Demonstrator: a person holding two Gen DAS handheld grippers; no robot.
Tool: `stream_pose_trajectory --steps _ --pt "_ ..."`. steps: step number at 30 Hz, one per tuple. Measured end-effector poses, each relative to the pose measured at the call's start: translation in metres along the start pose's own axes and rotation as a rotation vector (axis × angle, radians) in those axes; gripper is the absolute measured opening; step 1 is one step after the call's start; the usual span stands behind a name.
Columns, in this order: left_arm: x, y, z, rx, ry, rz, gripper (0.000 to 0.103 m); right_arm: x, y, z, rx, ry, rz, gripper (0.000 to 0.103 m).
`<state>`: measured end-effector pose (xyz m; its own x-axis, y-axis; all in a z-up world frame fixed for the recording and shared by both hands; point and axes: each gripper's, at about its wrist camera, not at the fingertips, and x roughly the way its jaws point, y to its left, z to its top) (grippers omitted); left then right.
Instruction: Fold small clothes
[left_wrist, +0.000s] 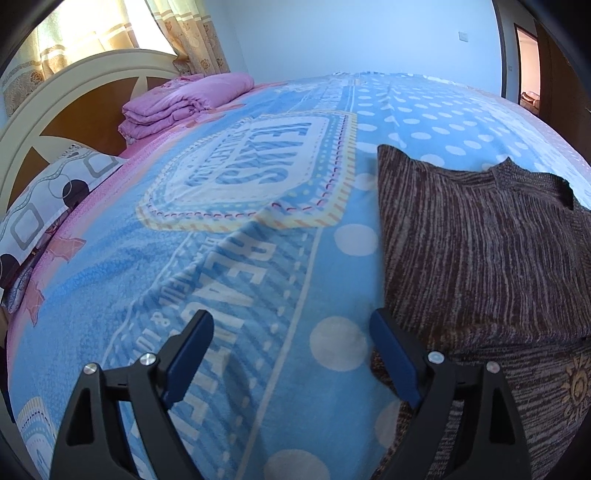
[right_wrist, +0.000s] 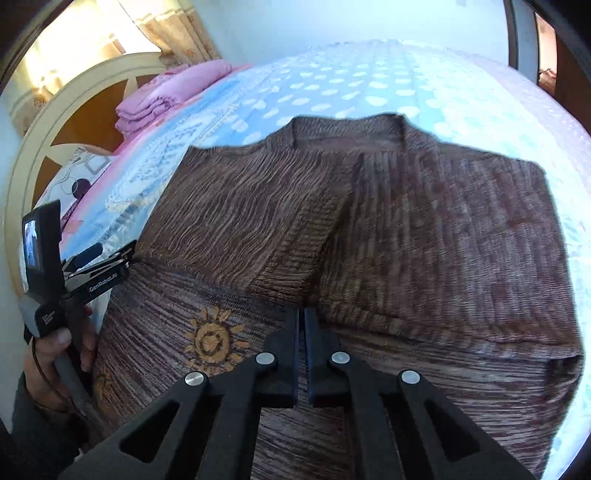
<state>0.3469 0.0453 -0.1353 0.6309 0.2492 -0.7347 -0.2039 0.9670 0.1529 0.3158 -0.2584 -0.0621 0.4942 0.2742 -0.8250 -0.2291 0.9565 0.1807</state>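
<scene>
Left wrist view: left gripper (left_wrist: 291, 343) recorded with jaws spread wide, nothing held, poised over blue polka-dot blanket (left_wrist: 229, 288). Brown striped sweater (left_wrist: 491, 243) laid flat on blanket at 3 o'clock, its edge just beside right finger. Folded pink quilt (left_wrist: 184, 101) noted at 11 o'clock, patterned pillow (left_wrist: 55, 199) at 9 o'clock, against headboard (left_wrist: 70, 107). Right wrist view: right gripper (right_wrist: 302, 314) recorded with jaws nearly closed, thin gap visible, tips at sweater fold; whether fabric is pinched cannot be told. Sun motif (right_wrist: 212, 339) at 8 o'clock of tips.
</scene>
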Motion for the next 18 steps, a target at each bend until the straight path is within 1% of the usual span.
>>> stream_pose_trajectory --steps 4,5,6,7,8,9,11,12,13,14,15,16,18 --pt "-0.005 0.011 0.000 -0.056 -0.014 -0.025 0.092 -0.024 0.011 0.006 -0.050 -0.103 -0.036 0.008" --pt "-0.011 0.017 0.000 -0.094 -0.046 -0.026 0.092 -0.028 0.015 0.009 -0.066 -0.123 -0.025 0.010" --pt "-0.014 0.021 0.000 -0.117 -0.063 -0.025 0.092 -0.028 0.020 0.013 -0.084 -0.135 0.005 0.012" --pt "-0.016 0.023 0.002 -0.133 -0.073 -0.014 0.092 -0.025 0.023 0.017 -0.096 -0.132 0.024 0.020" --pt "-0.017 0.022 0.005 -0.141 -0.074 -0.005 0.092 -0.018 0.026 0.020 -0.107 -0.121 0.033 0.031" --pt "-0.016 0.019 0.007 -0.133 -0.067 -0.011 0.092 -0.010 0.029 0.023 -0.114 -0.109 0.023 0.035" --pt "-0.014 0.009 0.012 -0.091 -0.055 -0.004 0.092 0.009 0.033 0.024 -0.135 -0.078 -0.003 0.036" --pt "-0.014 0.000 0.014 -0.059 -0.062 -0.004 0.093 0.020 0.037 0.022 -0.152 -0.044 -0.008 0.036" --pt "-0.014 -0.004 0.013 -0.032 -0.061 -0.002 0.099 0.030 0.039 0.018 -0.168 -0.007 -0.022 0.036" --pt "-0.007 -0.014 0.013 0.030 -0.036 0.016 0.101 0.028 0.042 0.013 -0.192 -0.036 -0.037 0.036" --pt "0.001 -0.019 0.011 0.068 -0.011 0.046 0.103 0.026 0.044 0.012 -0.204 -0.039 -0.039 0.036" --pt "0.002 -0.018 0.009 0.064 -0.005 0.045 0.103 0.022 0.042 0.011 -0.204 -0.035 -0.031 0.036" --pt "0.006 -0.009 0.011 0.037 0.014 0.012 0.103 0.006 0.030 0.010 -0.169 -0.043 0.002 0.036"
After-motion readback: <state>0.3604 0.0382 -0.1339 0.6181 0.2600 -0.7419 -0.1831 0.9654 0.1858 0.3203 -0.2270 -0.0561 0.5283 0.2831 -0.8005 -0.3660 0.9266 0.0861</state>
